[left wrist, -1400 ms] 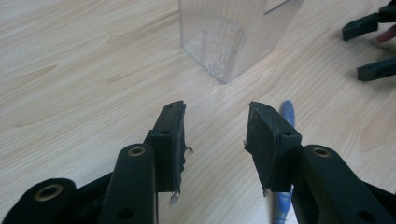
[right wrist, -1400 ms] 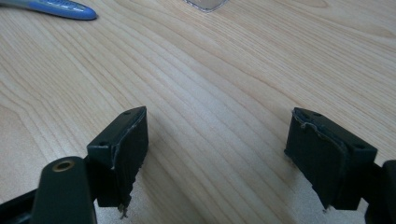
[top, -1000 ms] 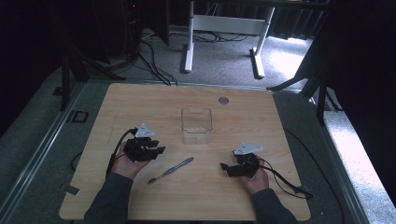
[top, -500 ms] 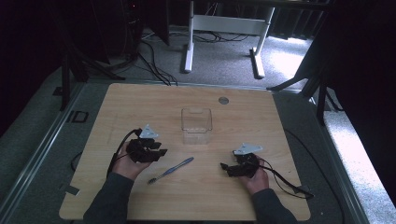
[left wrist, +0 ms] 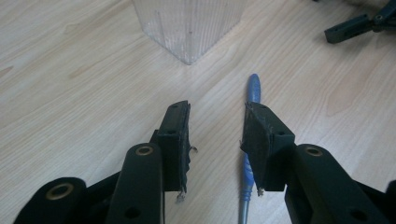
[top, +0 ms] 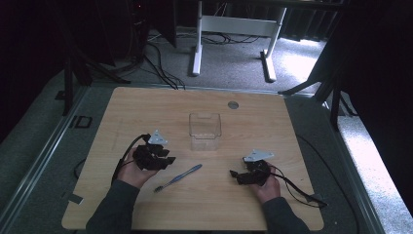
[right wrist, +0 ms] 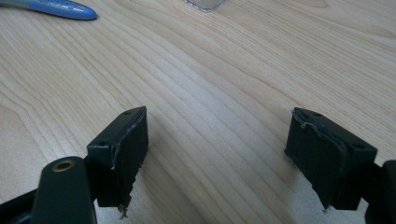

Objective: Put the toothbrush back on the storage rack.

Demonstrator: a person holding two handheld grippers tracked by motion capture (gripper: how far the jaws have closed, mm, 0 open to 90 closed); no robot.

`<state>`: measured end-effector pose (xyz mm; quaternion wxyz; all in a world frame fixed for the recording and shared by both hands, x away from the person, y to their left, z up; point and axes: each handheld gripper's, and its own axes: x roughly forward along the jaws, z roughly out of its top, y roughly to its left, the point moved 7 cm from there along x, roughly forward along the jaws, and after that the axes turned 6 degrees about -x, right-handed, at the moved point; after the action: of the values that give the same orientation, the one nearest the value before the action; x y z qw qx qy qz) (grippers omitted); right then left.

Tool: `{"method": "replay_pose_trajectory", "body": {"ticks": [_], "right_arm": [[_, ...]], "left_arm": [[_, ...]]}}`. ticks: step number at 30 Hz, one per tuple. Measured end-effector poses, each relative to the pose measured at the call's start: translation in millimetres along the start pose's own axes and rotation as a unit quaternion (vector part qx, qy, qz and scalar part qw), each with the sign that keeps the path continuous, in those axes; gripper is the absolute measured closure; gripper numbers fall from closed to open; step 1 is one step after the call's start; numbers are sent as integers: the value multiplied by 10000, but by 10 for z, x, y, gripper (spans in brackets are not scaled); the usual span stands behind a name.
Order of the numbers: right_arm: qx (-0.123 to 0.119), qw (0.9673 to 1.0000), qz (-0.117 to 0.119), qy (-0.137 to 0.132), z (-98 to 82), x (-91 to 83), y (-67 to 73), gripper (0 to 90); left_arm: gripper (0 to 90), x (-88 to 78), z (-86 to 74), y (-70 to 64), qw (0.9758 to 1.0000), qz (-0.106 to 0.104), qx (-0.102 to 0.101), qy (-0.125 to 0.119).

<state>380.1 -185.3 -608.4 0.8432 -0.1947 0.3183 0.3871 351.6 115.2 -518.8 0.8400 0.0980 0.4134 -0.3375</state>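
A blue toothbrush lies flat on the wooden table, between my two grippers. My left gripper is held just left of it, jaws partly apart and gripping nothing. In the left gripper view the left gripper hovers low over the table, and the toothbrush runs under the inner edge of the right-hand jaw, handle pointing away. My right gripper rests to the right of the brush. In the right gripper view the right gripper stands wide open over bare wood, with the brush's handle tip at top left.
A clear square plastic container stands upright in the middle of the table, beyond the brush; its corner shows ahead of the left jaws. A round grommet sits near the far edge. Cables trail from both grippers.
My left gripper has shifted slightly to the right, closer to the toothbrush. The right gripper, the brush and the container have not moved.
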Motion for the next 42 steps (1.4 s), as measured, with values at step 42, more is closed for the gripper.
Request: {"method": "replay_pose_trajectory", "body": {"ticks": [42], "right_arm": [[9,10000,-1,0,1,0,1,206]], "left_arm": [[644,155,-23,-202,9918,-237,533,1135]]}}
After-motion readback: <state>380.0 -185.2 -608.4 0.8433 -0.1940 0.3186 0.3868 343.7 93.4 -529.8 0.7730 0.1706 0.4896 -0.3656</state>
